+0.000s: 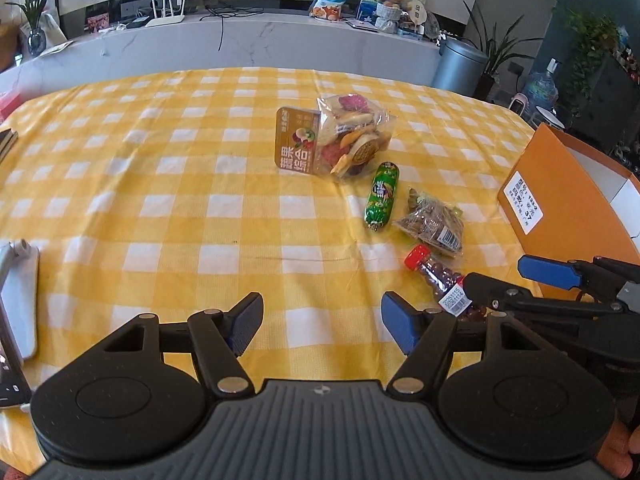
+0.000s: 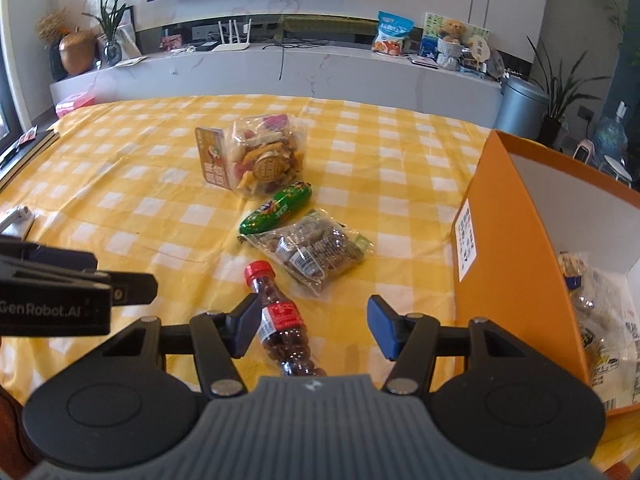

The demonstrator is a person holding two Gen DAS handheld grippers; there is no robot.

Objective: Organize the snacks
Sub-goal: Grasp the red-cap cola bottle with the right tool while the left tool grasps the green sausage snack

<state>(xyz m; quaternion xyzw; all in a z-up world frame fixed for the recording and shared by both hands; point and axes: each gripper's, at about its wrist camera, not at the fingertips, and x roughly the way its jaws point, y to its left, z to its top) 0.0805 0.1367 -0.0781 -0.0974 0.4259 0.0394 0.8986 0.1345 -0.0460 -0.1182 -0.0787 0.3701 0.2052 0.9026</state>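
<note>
A small red-capped bottle of brown candies (image 2: pixel 280 316) lies on the yellow checked tablecloth between the open jaws of my right gripper (image 2: pixel 312 328), close to the left finger; it also shows in the left wrist view (image 1: pixel 440 278). Beyond it lie a clear bag of brown snacks (image 2: pixel 316 250), a green sausage-shaped pack (image 2: pixel 276 208) and a bag of mixed dried fruit (image 2: pixel 256 156). My left gripper (image 1: pixel 322 324) is open and empty over bare cloth. An open orange box (image 2: pixel 516 248) at the right holds some snack bags (image 2: pixel 604 320).
The right gripper (image 1: pixel 516 280) reaches in at the right of the left wrist view. A white phone-like device (image 1: pixel 20 300) lies at the table's left edge. Books (image 2: pixel 24 148) lie at the far left. A marble counter (image 2: pixel 280 68) runs behind the table.
</note>
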